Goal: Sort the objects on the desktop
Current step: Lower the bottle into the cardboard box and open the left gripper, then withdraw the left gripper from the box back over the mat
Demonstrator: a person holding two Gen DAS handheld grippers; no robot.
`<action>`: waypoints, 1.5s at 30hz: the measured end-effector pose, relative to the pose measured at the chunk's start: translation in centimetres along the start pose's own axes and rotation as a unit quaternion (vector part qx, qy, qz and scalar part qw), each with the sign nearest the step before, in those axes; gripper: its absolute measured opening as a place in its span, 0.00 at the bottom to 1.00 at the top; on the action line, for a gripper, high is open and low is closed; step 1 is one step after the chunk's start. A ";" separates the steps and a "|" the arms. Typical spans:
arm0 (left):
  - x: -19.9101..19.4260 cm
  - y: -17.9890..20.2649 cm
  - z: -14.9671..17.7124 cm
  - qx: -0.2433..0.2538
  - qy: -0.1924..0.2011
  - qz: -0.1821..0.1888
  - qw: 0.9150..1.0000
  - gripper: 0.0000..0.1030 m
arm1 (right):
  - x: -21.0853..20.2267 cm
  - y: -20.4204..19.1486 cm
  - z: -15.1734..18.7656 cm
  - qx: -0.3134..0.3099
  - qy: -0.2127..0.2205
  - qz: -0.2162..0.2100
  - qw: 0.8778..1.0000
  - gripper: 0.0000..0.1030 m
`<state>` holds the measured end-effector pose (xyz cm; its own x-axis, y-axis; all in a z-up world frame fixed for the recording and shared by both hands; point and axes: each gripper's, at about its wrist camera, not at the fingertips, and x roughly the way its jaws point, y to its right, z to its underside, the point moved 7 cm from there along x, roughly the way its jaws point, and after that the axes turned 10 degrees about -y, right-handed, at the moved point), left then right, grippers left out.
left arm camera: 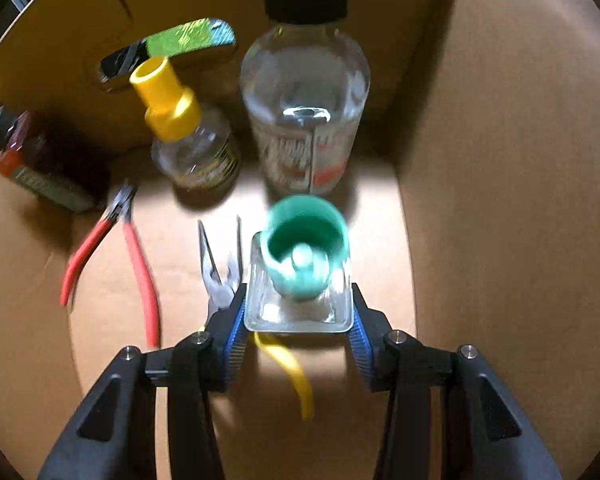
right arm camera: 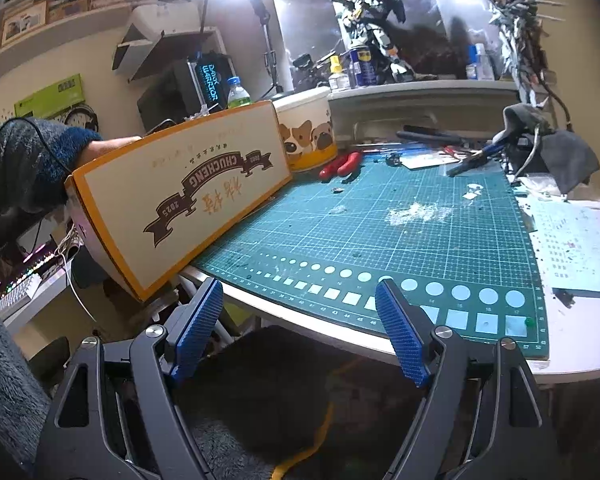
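Glass is the worry in the left wrist view: a small square bottle with a green cap [left arm camera: 304, 268] sits between the jaws of the left gripper [left arm camera: 298, 320], down inside a cardboard box [left arm camera: 500, 200]. The blue pads flank its shoulders, but whether they press on it or have let go cannot be told, as the frame is blurred. If the grip loosens before the base rests on the box floor, the bottle may drop and tip, and the glass could crack. Just beyond the jaws stands a large clear bottle with a black cap [left arm camera: 304, 92]; beyond and to the left are a yellow-capped bottle [left arm camera: 184, 136] and a lighter [left arm camera: 172, 52]. A knock from the green cap could topple either bottle. Left of the jaws lie red-handled nippers [left arm camera: 112, 256] and steel pliers [left arm camera: 220, 268], whose yellow handle [left arm camera: 292, 372] runs under the bottle, so it may settle crooked. The gripper points steeply down into the box.

In the right wrist view the right gripper [right arm camera: 300, 320] hangs off the near edge of the tabletop [right arm camera: 572, 360], its jaws wide apart with nothing between them, tilted gently down. Ahead and to the left is the box's printed side [right arm camera: 188, 196], with a blue sleeve [right arm camera: 32, 160] reaching over its far rim. Ahead is a green cutting mat [right arm camera: 400, 232], and more red-handled cutters [right arm camera: 340, 166] lie far ahead on it. A swing to the left could nudge the box while the other hand is inside.
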<state>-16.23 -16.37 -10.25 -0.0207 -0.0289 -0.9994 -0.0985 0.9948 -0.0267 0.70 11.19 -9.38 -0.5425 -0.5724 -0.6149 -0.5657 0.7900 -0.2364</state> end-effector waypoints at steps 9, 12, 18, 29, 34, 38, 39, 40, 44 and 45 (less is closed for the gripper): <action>-8.6 -1.0 1.8 -0.019 0.055 -0.001 0.998 0.76 | -0.2 -0.3 -0.1 -0.004 0.002 -0.003 1.000 0.77; -12.6 -1.2 2.6 -0.010 0.101 -0.009 0.995 0.77 | -0.4 -0.7 -0.2 -0.009 0.004 -0.004 1.000 0.77; -18.2 -3.7 4.4 -0.011 0.248 0.011 0.969 0.77 | -1.0 -1.1 -0.6 -0.015 0.012 -0.002 1.000 0.77; -24.1 4.0 13.7 -0.025 0.539 0.052 0.840 0.90 | -3.2 -0.4 -1.4 -0.014 0.026 0.032 0.999 0.80; -22.3 8.4 17.0 -0.029 0.607 0.041 0.793 0.96 | -4.5 1.3 -1.5 0.003 0.029 0.059 0.998 0.81; -18.3 13.0 16.3 0.019 0.556 0.080 0.827 0.96 | -5.8 3.0 -1.5 0.021 0.030 0.090 0.995 0.81; -17.3 13.9 15.9 0.030 0.545 0.078 0.834 0.96 | -6.1 3.4 -1.5 0.025 0.031 0.097 0.995 0.81; -16.5 14.6 15.6 0.037 0.537 0.070 0.840 0.96 | -6.3 3.7 -1.6 0.027 0.033 0.102 0.994 0.81; -13.0 16.5 13.6 0.065 0.495 0.048 0.865 0.96 | -7.2 4.9 -1.9 0.028 0.040 0.127 0.991 0.81; -12.3 16.8 13.2 0.070 0.488 0.046 0.869 0.96 | -7.5 5.3 -2.0 0.032 0.042 0.134 0.990 0.81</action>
<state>-4.47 2.04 1.26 -0.8621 0.0503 -0.5042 0.0694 0.9974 -0.0191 0.50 19.26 -4.56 -0.7195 -0.3546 -0.5972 -0.3551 0.9268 -0.1224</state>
